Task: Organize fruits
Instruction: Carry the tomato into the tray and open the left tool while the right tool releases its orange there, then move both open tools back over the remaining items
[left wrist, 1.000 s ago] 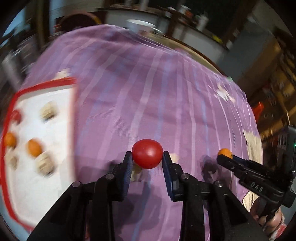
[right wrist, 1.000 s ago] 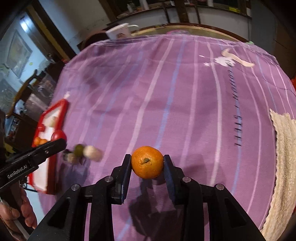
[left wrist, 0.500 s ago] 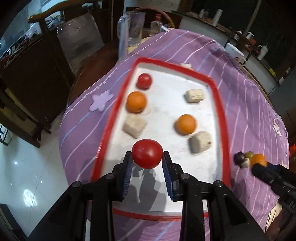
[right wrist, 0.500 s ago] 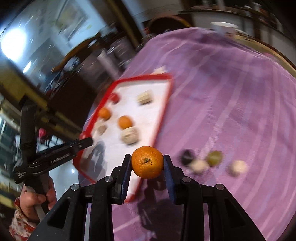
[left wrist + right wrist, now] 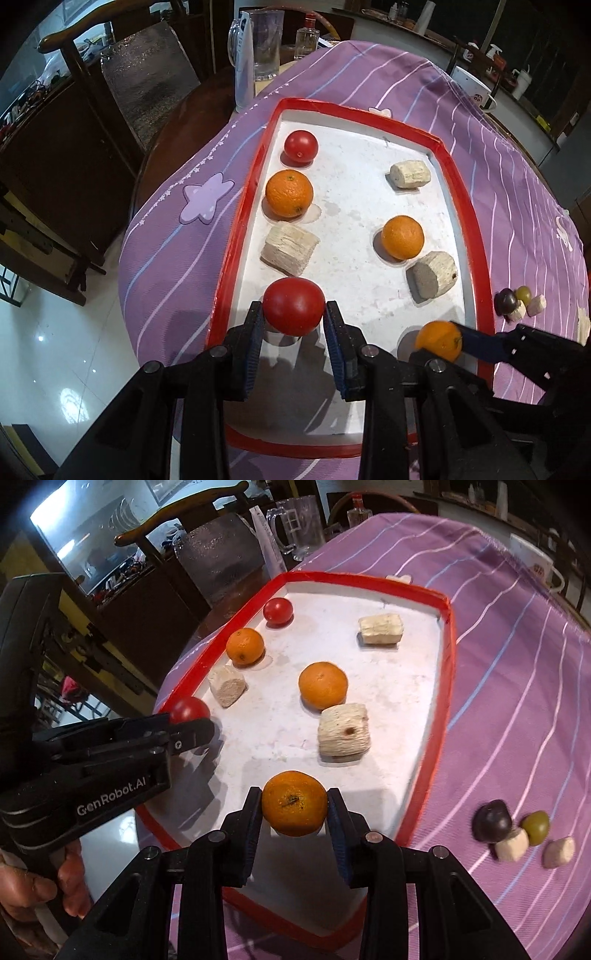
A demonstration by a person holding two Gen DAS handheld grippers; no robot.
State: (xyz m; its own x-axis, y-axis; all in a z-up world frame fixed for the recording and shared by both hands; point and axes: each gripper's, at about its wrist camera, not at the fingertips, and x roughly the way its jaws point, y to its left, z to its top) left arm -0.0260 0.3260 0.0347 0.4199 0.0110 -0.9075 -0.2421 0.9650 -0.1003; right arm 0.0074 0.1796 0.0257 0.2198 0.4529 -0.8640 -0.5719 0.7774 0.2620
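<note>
My left tool [image 5: 294,313] grips a red tomato [image 5: 293,311] over the near left of the red-rimmed tray [image 5: 476,236] — my right tool [image 5: 294,805] clamps an orange [image 5: 294,803] above the tray's near end, both fruits clear of the white floor.

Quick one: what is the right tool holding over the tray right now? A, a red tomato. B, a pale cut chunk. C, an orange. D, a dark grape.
C: the right tool is shut on an orange above the near end of the red-rimmed tray, while the tomato sits in the left tool.
</note>
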